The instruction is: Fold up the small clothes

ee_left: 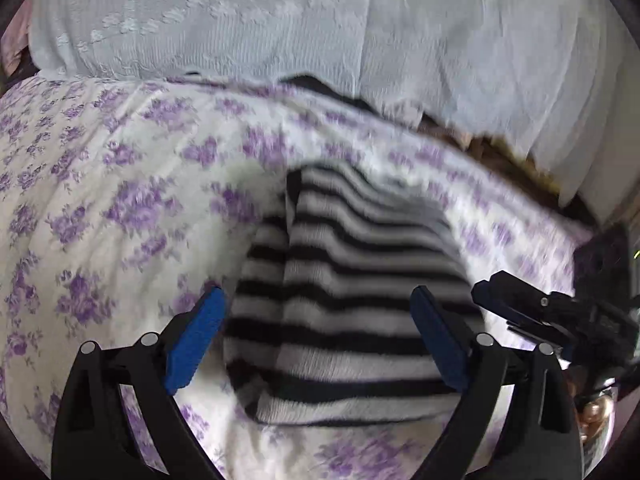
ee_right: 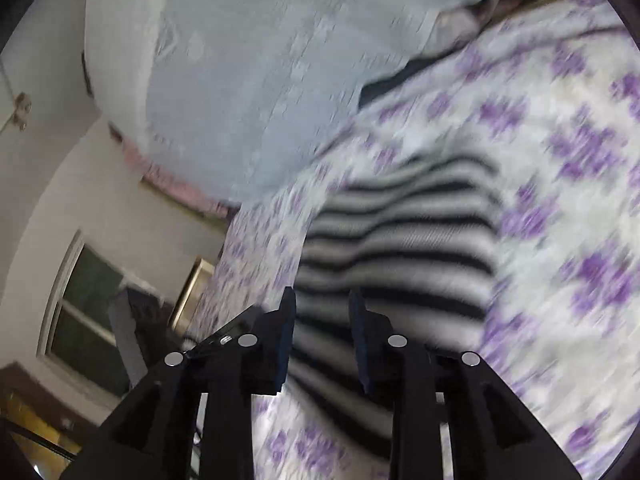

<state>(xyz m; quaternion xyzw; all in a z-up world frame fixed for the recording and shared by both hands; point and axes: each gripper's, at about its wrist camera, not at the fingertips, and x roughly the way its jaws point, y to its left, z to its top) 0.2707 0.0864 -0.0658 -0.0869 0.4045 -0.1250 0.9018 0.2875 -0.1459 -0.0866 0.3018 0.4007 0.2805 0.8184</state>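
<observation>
Left gripper: blue pads spread wide above a striped garment, which lay folded on a purple-flowered sheet. Right gripper: jaws narrowly parted over the garment's edge, grasp uncertain. Beyond: pale blue bedspread, white wall, window.

Below me spreads a white bedsheet with purple flowers, a pale blue embroidered blanket heaped behind it. Off my right side: a white wall and a window.
</observation>
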